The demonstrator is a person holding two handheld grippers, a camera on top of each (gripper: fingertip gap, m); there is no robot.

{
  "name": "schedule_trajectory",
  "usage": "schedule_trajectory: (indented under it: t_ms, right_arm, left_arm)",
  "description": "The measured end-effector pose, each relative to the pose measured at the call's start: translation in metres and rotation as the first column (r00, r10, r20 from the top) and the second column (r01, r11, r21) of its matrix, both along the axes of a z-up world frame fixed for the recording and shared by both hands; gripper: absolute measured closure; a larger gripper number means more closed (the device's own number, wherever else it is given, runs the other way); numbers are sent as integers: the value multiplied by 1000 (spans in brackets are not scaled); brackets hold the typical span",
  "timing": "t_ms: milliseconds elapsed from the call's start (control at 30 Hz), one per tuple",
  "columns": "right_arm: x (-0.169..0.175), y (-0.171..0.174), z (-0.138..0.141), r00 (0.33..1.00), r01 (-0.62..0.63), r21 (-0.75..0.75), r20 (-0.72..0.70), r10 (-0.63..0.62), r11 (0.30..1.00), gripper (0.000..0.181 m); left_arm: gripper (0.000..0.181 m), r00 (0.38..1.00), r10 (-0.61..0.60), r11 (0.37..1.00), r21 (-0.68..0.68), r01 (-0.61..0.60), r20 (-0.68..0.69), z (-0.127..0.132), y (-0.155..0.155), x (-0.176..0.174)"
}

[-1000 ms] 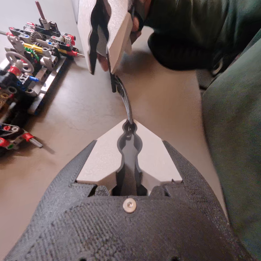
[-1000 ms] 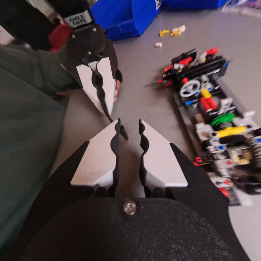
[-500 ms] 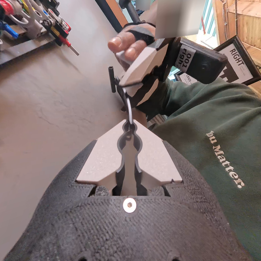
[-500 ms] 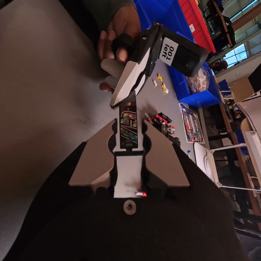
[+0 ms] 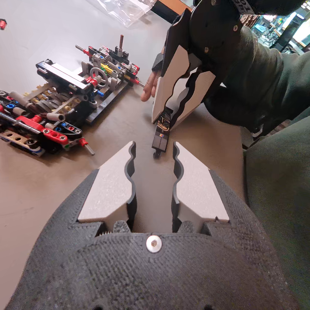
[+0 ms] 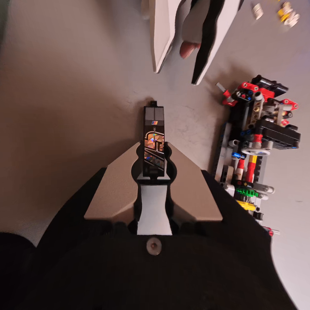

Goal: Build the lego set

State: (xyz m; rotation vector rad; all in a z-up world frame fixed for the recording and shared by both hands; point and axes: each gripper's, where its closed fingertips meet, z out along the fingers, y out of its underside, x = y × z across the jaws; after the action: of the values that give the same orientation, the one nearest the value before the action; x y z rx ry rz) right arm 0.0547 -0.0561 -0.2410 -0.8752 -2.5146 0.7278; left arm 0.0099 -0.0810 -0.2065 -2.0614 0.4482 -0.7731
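Observation:
My right gripper [image 6: 153, 144] is shut on a long black lego panel [image 6: 154, 127] with a shiny sticker, gripping it by its sides. The panel's free end points toward my left gripper. In the left wrist view the right gripper [image 5: 162, 125] holds the panel [image 5: 161, 137] tilted down, its pin end low over the table. My left gripper [image 5: 154, 146] is open and empty, just short of that end. It also shows in the right wrist view [image 6: 176, 77], open. The partly built lego car chassis [image 5: 67, 104] lies on the table to the left, and it shows in the right wrist view [image 6: 255, 151] on the right.
A clear plastic bag [image 5: 124, 10] lies at the far side of the table. Small loose pieces [image 6: 285, 15] lie beyond the chassis. The person's green sleeve [image 5: 268, 83] fills the right side. Bare grey table [image 5: 42, 184] lies between the grippers and the chassis. About 7 cm separates my left fingertips from my right.
My left gripper was shut on the panel's end and has opened and let go. My right gripper has closed on the panel and brought it down toward the table.

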Motion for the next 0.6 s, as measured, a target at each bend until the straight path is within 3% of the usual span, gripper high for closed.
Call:
schedule_trajectory:
  t_ms: [133, 200, 267, 367, 467, 600]
  right_arm:
    - [-4, -2, -6, 999, -18, 50, 51, 15, 999, 160]
    - [-7, -1, -3, 999, -8, 42, 33, 7, 999, 149]
    - [-11, -1, 12, 1000, 19, -36, -22, -20, 999, 144]
    - [-27, 13, 61, 969, 79, -182, -219, -118, 980, 144]
    - [-53, 65, 119, 841, 218, -258, -439, -315, 941, 149]
    - [-92, 176, 193, 502, 444, -407, -625, -597, 799, 159]
  left_arm:
    - [136, 999, 27, 997, 75, -24, -45, 5, 4, -4]
    - [126, 996, 63, 992, 118, -54, -67, 9, 9, -8]
    - [120, 990, 108, 981, 170, -92, -91, 14, 13, -14]
    - [116, 974, 199, 951, 262, -165, -109, 26, 20, -27]
    - [119, 948, 304, 897, 366, -250, -98, 43, 25, -45]
    - [129, 897, 433, 818, 457, -350, -88, 56, 29, -71]
